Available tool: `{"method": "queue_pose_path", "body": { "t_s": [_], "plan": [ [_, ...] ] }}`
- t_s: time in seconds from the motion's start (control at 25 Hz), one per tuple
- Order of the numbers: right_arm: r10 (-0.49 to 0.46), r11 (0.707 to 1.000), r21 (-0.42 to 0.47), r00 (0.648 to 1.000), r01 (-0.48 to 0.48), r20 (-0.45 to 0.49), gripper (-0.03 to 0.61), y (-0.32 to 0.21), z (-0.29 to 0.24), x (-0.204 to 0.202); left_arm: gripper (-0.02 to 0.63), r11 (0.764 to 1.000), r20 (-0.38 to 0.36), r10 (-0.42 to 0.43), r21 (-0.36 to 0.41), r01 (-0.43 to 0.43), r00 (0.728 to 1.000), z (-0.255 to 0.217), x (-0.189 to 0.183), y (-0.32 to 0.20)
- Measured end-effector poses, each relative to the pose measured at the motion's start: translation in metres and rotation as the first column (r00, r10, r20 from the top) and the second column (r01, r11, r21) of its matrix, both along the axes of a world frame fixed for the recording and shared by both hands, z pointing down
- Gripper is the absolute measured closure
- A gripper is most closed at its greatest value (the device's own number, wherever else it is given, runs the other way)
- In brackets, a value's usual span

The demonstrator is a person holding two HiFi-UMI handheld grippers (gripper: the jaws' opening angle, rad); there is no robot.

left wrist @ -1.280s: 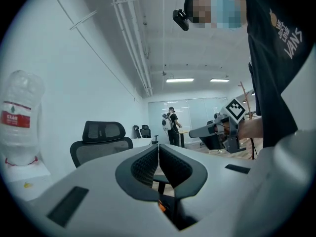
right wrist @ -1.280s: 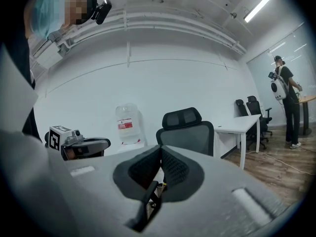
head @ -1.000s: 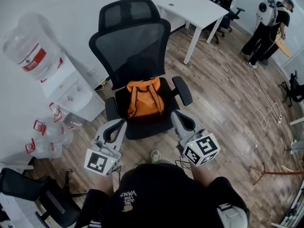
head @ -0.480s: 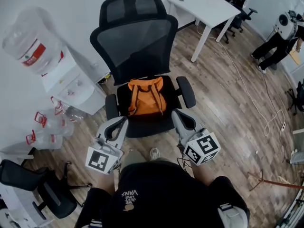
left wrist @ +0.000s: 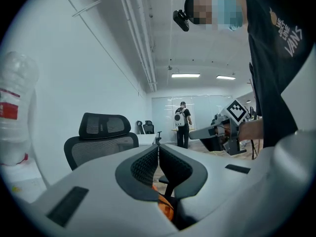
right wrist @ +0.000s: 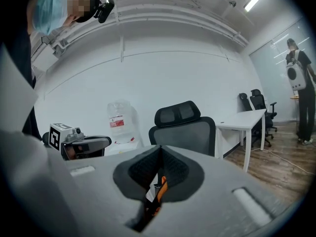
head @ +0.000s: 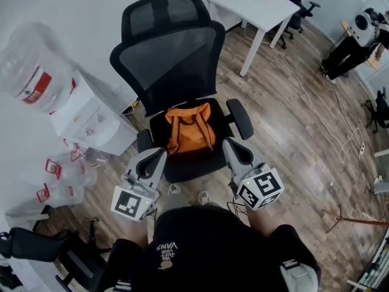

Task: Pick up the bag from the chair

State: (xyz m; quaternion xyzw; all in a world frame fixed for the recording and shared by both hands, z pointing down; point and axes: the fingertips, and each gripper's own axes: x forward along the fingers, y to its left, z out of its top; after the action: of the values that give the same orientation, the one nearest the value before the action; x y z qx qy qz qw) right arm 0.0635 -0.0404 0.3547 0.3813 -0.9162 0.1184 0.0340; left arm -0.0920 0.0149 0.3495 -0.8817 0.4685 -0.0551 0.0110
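Observation:
An orange bag (head: 190, 129) lies on the seat of a black mesh office chair (head: 170, 59), its straps facing up. My left gripper (head: 156, 155) is shut and empty, its tip by the seat's front left corner, just short of the bag. My right gripper (head: 230, 145) is shut and empty too, beside the right armrest (head: 240, 118). In the left gripper view the closed jaws (left wrist: 158, 149) hide most of the bag (left wrist: 166, 209). In the right gripper view a strip of orange bag (right wrist: 160, 190) shows below the closed jaws (right wrist: 160, 150).
A water dispenser (head: 91, 117) with a big bottle (head: 33, 72) stands left of the chair, with empty bottles (head: 61, 178) on the floor. A white desk (head: 258, 5) is behind on the right. A person (head: 358, 38) stands far right. Another chair (head: 42, 251) is at lower left.
Both grippers have edged forward to the chair's front corners, still shut. The bag has not moved.

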Motion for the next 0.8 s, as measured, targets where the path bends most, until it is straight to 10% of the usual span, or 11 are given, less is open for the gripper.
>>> {"method": "queue_pose_path", "body": {
  "t_s": [0.8],
  "plan": [
    [0.282,0.959,-0.005,0.959,-0.282,-0.039,0.581,-0.021,0.016,-0.05,0.604,0.96,-0.054,0.263,-0.083,-0.267,0.963,0.021,-0.061,-0.065]
  ]
}}
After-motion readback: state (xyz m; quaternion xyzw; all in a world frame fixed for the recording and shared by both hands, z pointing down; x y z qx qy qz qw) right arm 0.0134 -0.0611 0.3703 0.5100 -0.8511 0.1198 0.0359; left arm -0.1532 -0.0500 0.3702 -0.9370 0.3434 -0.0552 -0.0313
